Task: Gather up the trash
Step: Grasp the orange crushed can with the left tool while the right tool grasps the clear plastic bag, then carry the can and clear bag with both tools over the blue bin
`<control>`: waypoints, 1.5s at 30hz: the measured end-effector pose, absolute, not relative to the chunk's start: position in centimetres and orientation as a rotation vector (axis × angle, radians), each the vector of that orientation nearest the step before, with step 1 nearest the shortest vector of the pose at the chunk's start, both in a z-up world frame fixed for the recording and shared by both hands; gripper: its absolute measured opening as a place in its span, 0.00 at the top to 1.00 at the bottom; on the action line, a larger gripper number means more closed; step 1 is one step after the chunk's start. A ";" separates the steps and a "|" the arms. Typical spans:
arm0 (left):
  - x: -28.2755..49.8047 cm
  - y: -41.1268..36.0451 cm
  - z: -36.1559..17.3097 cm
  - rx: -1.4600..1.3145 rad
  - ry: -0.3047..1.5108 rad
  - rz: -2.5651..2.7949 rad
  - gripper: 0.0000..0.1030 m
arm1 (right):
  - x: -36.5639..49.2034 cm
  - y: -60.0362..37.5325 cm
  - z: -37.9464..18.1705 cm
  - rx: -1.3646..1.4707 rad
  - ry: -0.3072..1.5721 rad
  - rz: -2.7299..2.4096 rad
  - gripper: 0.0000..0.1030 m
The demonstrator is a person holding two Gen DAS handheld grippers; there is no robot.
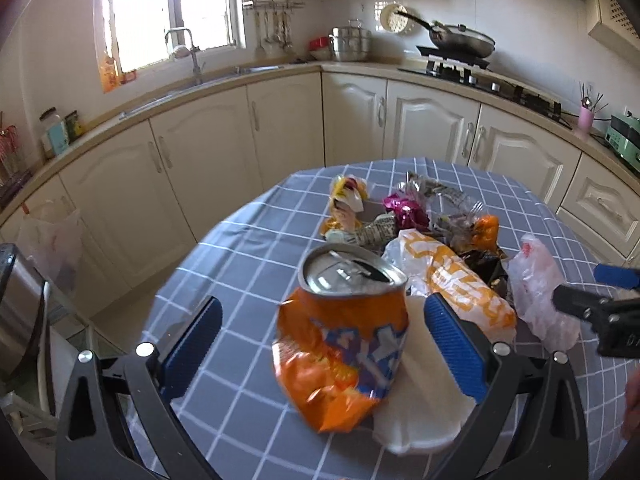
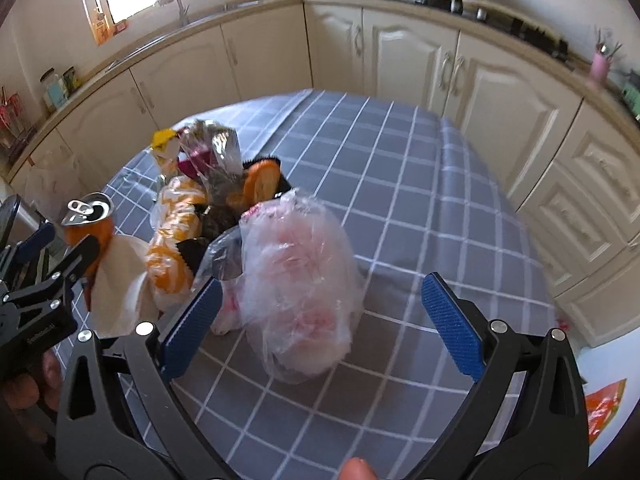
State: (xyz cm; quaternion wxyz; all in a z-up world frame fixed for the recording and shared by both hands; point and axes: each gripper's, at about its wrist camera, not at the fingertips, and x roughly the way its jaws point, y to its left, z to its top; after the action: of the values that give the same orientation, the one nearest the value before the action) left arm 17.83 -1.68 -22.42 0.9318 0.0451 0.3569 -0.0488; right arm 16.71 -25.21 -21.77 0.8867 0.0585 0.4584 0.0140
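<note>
The left tongs (image 1: 322, 342) stood wide open around a crushed orange can (image 1: 344, 344) on the desk (image 1: 240, 240), gripping nothing. The right tongs (image 2: 322, 330) gaped, empty, around a crumpled plastic bag (image 2: 300, 280) beside the trash pile (image 2: 212, 184).
</note>
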 end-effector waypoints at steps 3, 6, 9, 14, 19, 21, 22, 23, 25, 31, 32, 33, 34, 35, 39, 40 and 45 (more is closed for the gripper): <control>19.4 -1.8 -23.4 0.088 0.755 -0.107 0.04 | 17.8 -25.4 -23.3 0.165 0.986 0.053 0.08; 20.2 -1.4 -23.8 0.025 0.779 -0.167 0.15 | 18.3 -25.6 -24.4 0.216 1.011 0.091 0.41; 20.5 -1.0 -23.7 -0.015 0.793 -0.203 0.51 | 17.8 -26.0 -24.3 0.250 0.998 0.113 0.49; 20.5 -0.3 -23.6 -0.022 0.799 -0.204 0.52 | 17.2 -27.2 -24.1 0.298 0.979 0.122 0.51; 19.1 0.4 -22.3 -0.008 0.767 -0.175 0.52 | 15.8 -29.0 -23.1 0.333 0.943 0.111 0.51; 18.1 0.6 -21.2 -0.004 0.736 -0.169 0.52 | 15.2 -29.7 -22.3 0.341 0.916 0.112 0.51; 17.6 0.6 -20.5 0.000 0.719 -0.165 0.52 | 15.1 -30.0 -21.9 0.343 0.904 0.113 0.51; 17.3 0.8 -20.0 0.001 0.706 -0.166 0.52 | 14.9 -30.1 -21.6 0.344 0.894 0.111 0.51; 16.1 0.6 -18.4 -0.003 0.670 -0.181 0.52 | 13.9 -30.8 -20.8 0.349 0.861 0.106 0.51; 13.3 -4.2 -13.8 0.020 0.587 -0.299 0.52 | 10.9 -33.9 -19.1 0.386 0.782 0.067 0.51; 12.9 -5.3 -13.2 0.023 0.584 -0.330 0.52 | 10.2 -34.9 -18.9 0.396 0.770 0.054 0.51; 12.4 -7.0 -12.7 0.028 0.582 -0.376 0.52 | 9.5 -35.8 -18.7 0.405 0.759 0.038 0.51; 12.0 -8.3 -12.3 0.032 0.580 -0.415 0.52 | 8.9 -36.8 -18.7 0.412 0.751 0.022 0.51; 11.6 -9.9 -12.0 0.036 0.579 -0.455 0.52 | 7.8 -38.3 -18.6 0.424 0.740 -0.004 0.51; 10.3 -18.0 -11.7 0.035 0.616 -0.666 0.52 | 3.7 -44.2 -18.8 0.480 0.708 -0.121 0.51; 9.8 -19.8 -12.0 0.044 0.620 -0.699 0.52 | 2.6 -45.8 -19.0 0.492 0.704 -0.155 0.51; 7.4 -31.0 -14.6 0.096 0.677 -0.888 0.52 | -3.7 -54.4 -21.5 0.577 0.706 -0.355 0.51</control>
State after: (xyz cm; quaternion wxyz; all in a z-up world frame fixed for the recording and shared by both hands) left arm 7.43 -30.98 -14.61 0.8469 0.0457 0.3211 -0.4213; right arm -3.71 -54.38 -21.55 0.8827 0.2770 0.3392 -0.1704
